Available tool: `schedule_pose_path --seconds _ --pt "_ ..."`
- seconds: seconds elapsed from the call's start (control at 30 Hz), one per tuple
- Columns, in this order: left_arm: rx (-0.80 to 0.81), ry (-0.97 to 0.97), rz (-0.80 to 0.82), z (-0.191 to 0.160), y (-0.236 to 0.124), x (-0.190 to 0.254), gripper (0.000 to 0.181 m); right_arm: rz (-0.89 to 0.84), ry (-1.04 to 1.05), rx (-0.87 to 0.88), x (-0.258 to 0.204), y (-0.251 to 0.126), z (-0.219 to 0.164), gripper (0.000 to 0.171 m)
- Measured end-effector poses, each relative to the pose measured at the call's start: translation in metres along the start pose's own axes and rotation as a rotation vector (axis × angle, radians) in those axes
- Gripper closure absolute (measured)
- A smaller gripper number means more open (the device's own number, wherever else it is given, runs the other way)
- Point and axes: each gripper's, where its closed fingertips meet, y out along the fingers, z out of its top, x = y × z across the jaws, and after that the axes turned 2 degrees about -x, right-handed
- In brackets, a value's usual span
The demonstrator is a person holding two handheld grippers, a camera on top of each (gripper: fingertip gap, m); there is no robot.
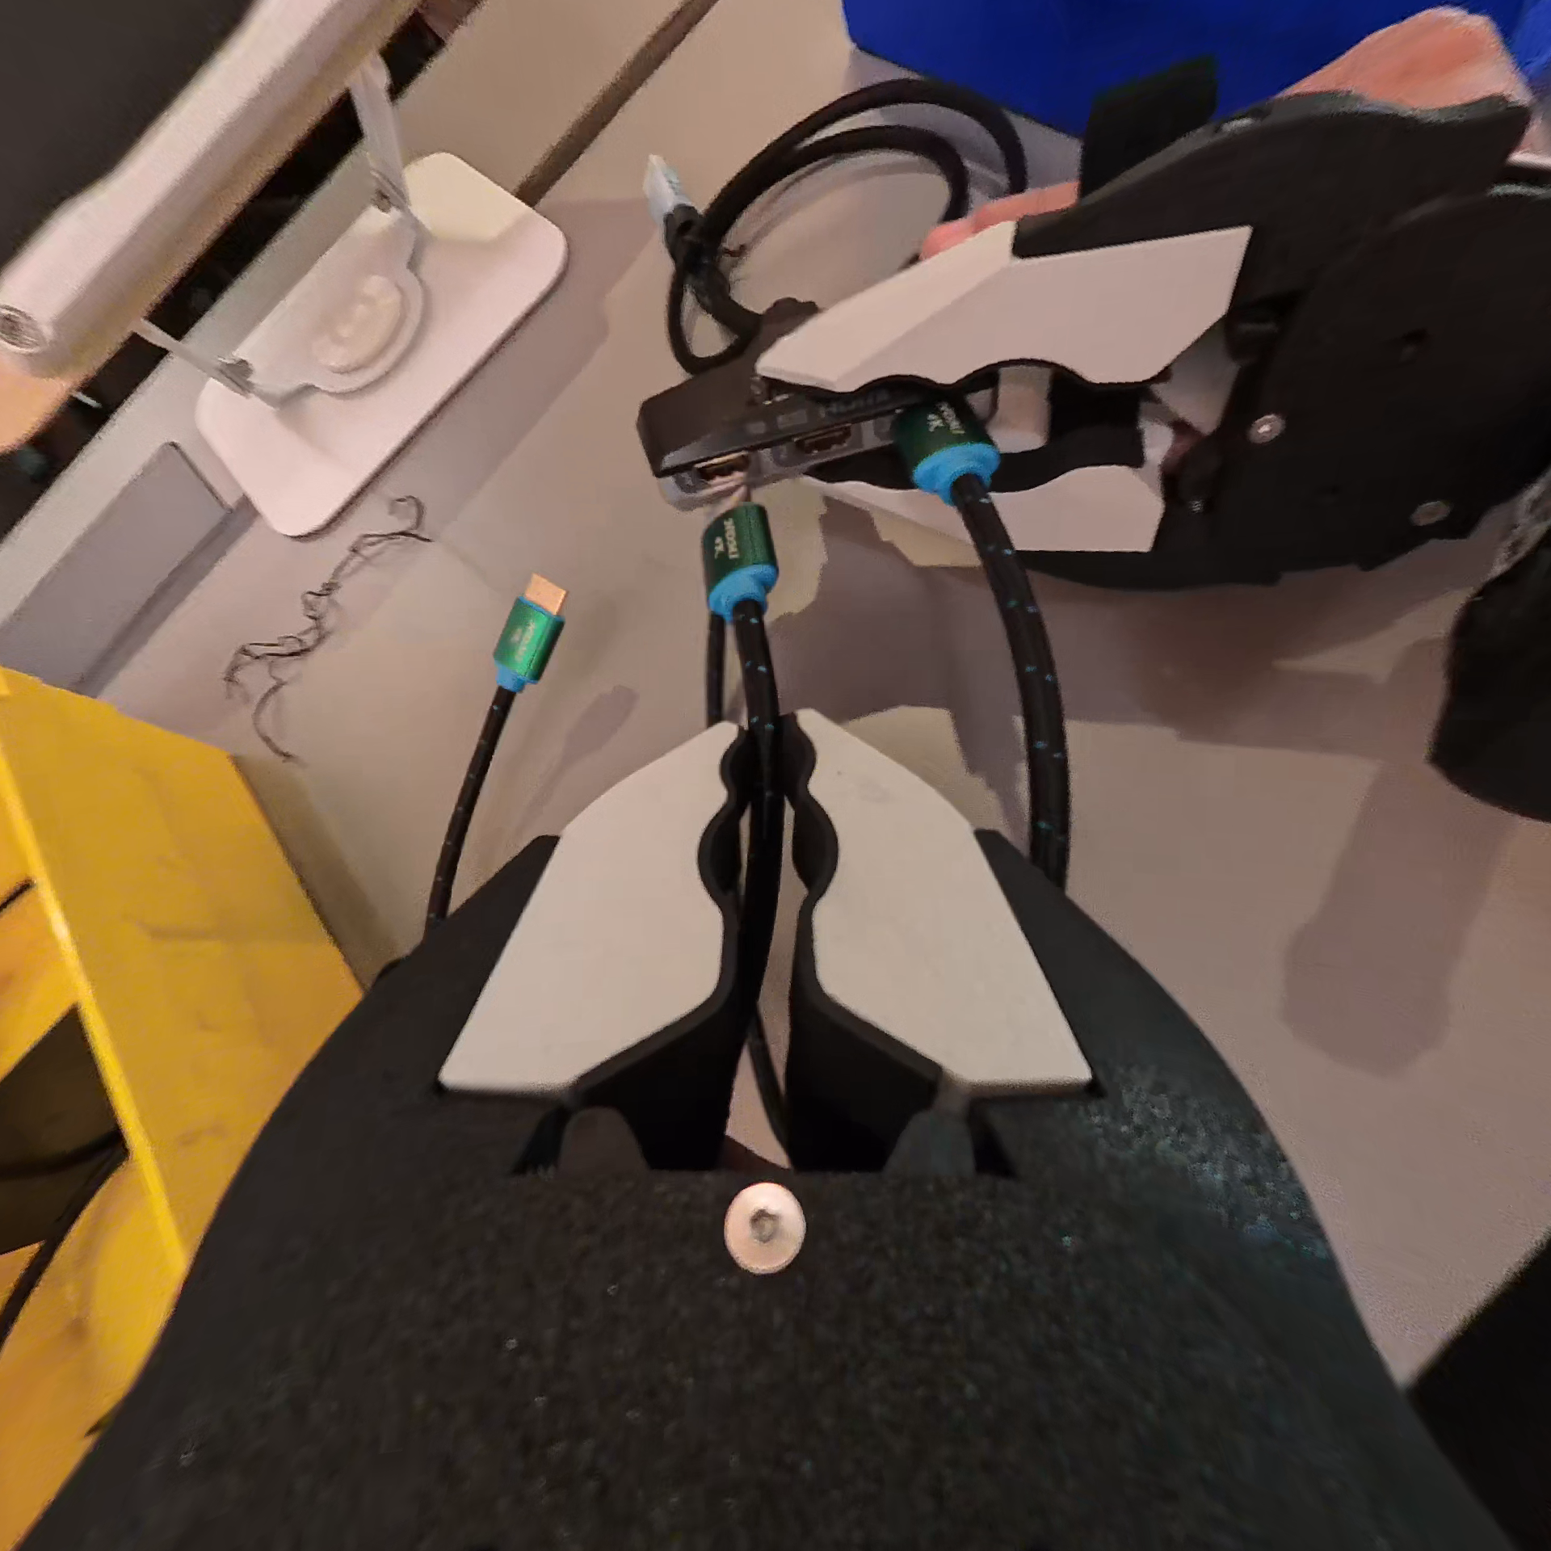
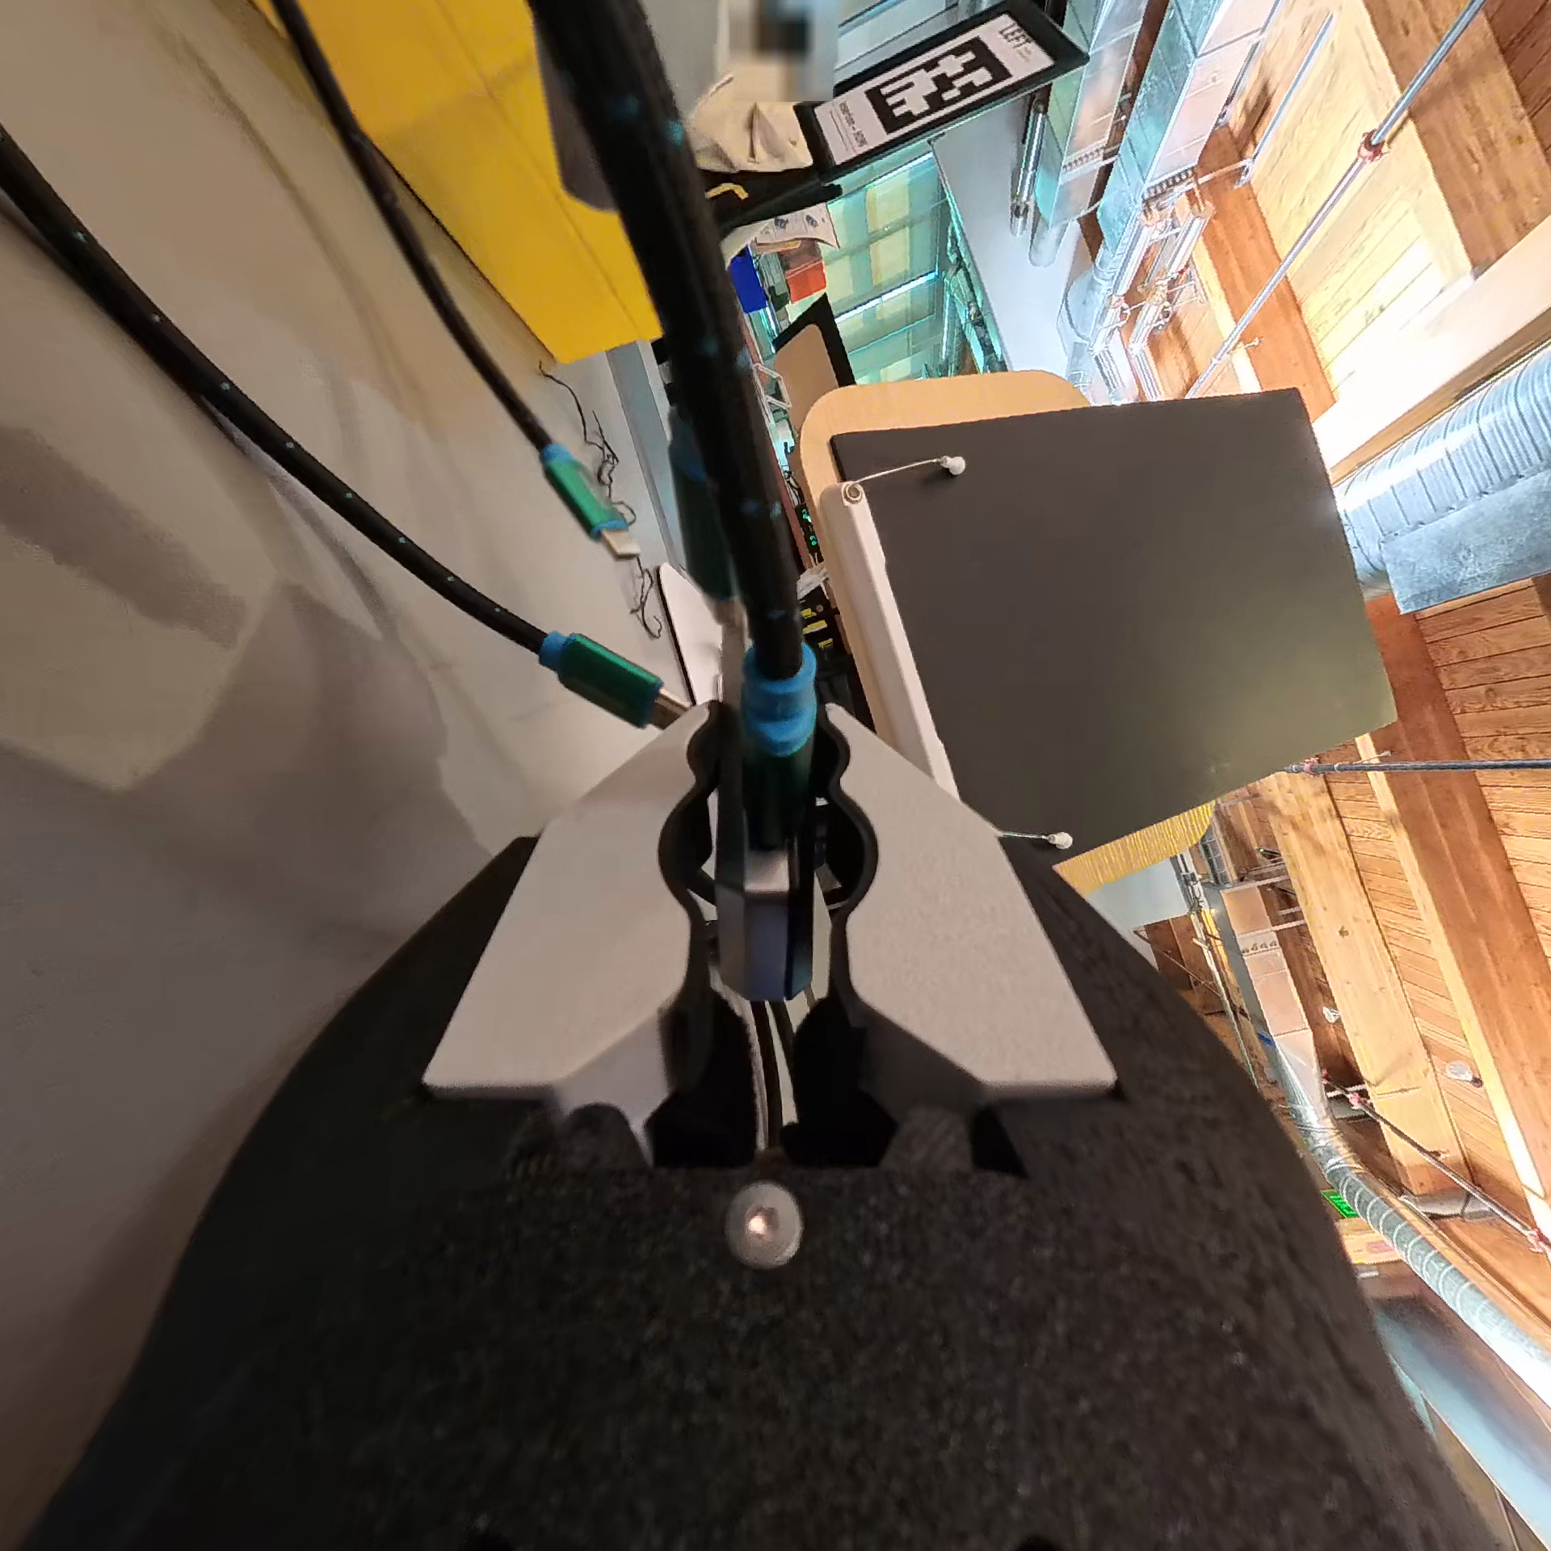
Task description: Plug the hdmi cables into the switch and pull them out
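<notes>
Left gripper (image 1: 759, 738) jaws clamped on cable (image 1: 751, 663); right gripper (image 2: 768, 730) jaws clamp switch (image 1: 738, 436). Square plug (image 1: 732, 550) to nearest port, push straight.

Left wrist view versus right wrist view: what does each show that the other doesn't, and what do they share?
Only the left wrist view shows the switch's open ports, the coiled black cable behind it, and the left gripper shut on a cable. Only the right wrist view shows the dark board and the ceiling ducts. Both show the right gripper clamping the switch, one plugged-in connector, and the yellow box.
</notes>
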Motion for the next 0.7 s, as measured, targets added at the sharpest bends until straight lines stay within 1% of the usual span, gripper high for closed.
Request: schedule_pose_path --seconds 0.2,0.5,0.7 --pt "0.017 0.107 0.063 0.0000 0.0006 -0.0036 0.175 0.009 -0.002 0.004 -0.0026 0.0009 0.0007 0.151" --pt "0.032 0.204 0.145 0.0010 0.0030 -0.0051 0.175 0.018 0.000 0.001 -0.0045 0.0020 -0.0002 0.151" --pt "0.016 0.226 0.141 0.0002 0.0039 -0.0021 0.175 0.020 0.000 0.001 -0.0047 0.0019 0.0000 0.151"
